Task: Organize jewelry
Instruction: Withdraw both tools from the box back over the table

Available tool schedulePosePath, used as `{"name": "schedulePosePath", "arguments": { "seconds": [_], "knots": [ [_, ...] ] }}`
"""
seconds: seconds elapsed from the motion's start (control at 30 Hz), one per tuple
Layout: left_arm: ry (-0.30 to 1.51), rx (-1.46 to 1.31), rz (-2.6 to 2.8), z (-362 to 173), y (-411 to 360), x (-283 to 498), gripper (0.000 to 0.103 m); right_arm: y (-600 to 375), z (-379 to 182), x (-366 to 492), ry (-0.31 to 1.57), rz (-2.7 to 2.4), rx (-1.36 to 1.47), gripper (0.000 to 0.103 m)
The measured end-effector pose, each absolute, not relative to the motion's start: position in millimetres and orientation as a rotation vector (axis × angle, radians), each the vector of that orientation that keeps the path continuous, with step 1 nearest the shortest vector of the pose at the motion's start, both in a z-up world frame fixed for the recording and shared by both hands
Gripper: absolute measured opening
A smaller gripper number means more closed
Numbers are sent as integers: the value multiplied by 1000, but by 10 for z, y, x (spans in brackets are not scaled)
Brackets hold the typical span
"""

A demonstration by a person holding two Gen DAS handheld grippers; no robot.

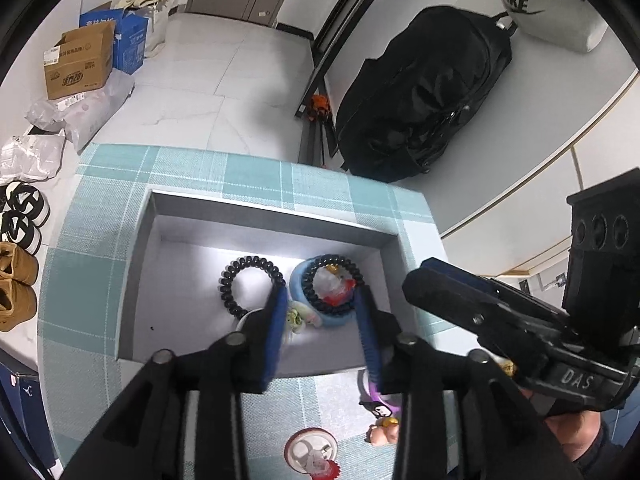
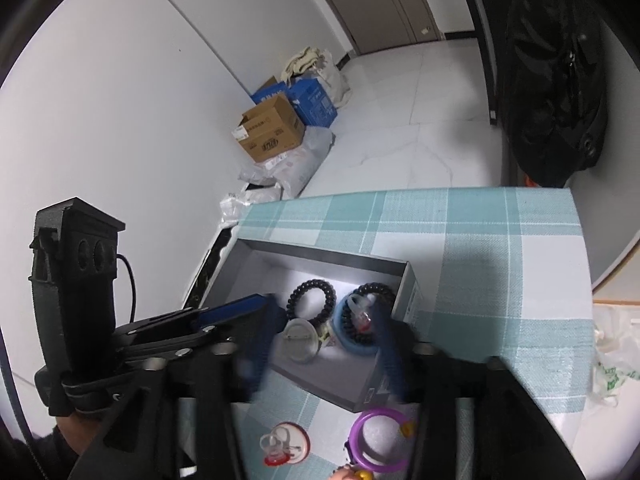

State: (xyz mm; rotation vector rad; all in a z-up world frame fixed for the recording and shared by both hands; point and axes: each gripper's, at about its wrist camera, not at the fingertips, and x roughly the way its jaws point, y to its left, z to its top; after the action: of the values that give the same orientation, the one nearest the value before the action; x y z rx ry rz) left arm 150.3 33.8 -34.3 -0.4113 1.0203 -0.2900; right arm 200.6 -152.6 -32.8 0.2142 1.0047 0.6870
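The left claw (image 1: pixel 320 312) hung nearest, released, its blue fingers straddling a blue ring wrapped by a black coil hair tie (image 1: pixel 332 290). It looked freshly dropped in the shallow grey cardboard box (image 1: pixel 136 248) on the teal-checked bench (image 1: pixel 96 184). The right claw (image 2: pixel 320 344) was spread empty. A purple bangle (image 2: pixel 376 440) waited outside the box's near wall, with open approach.

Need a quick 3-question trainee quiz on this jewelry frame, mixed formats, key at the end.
1. True or false: both black spiral bands lie inside the grey box.
2. Which item still sits on the checked cloth? A) purple ring B) blue ring C) black backpack
3. Fill in: the left tongs stand ____ over the box.

Key: 1 true; 2 A; 3 open.
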Motion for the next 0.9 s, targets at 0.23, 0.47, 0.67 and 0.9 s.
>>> {"name": "schedulePosePath", "arguments": {
  "seconds": [0.23, 0.47, 0.67, 0.9],
  "knots": [
    [959, -378, -288, -213, 320, 1339, 46, -1669, -234, 1857, 954, 655, 217, 66],
    [931, -330, -253, -160, 330, 1095, 46, -1869, -169, 1677, 924, 610, 203, 82],
    [923, -262, -267, -159, 206, 909, 56, -1962, -120, 1487, 903, 579, 166, 87],
    [988, -268, -261, -324, 184, 743, 57, -2059, -174, 1348, 916, 547, 151, 91]
  ]
}}
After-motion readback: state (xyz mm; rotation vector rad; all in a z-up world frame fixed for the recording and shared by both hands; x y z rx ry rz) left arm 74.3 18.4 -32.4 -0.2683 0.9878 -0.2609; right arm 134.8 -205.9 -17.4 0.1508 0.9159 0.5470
